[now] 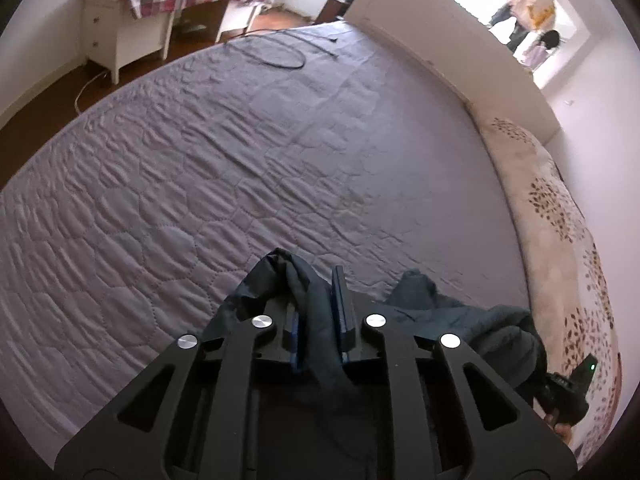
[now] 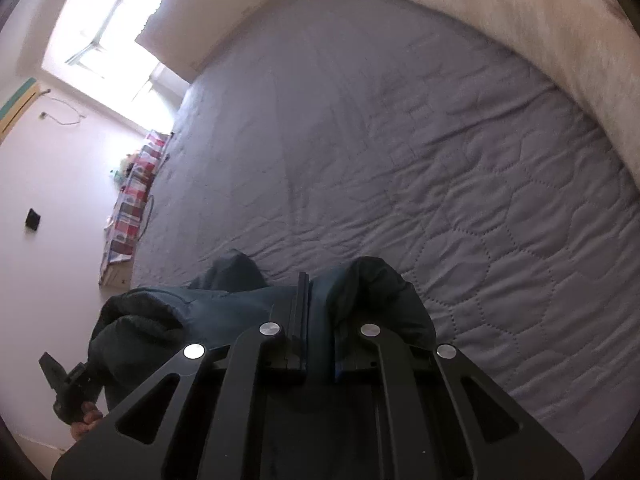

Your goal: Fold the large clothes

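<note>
A dark teal padded garment (image 1: 460,320) hangs between my two grippers above a grey quilted bed (image 1: 240,152). My left gripper (image 1: 316,312) is shut on a bunched fold of the garment, which sticks up between its fingers. My right gripper (image 2: 320,316) is shut on another part of the garment (image 2: 224,312), with a fold bulging over its right finger. The right gripper and the hand holding it show at the lower right of the left wrist view (image 1: 568,396). The left gripper shows at the lower left of the right wrist view (image 2: 68,392).
The grey quilted bed (image 2: 400,140) fills both views. A cream blanket with a brown leaf print (image 1: 552,216) lies along one side. A beige headboard (image 1: 420,28) stands at the far end. A black cable (image 1: 280,56) lies on the bed. A white desk (image 1: 116,36) with a checked cloth stands beyond.
</note>
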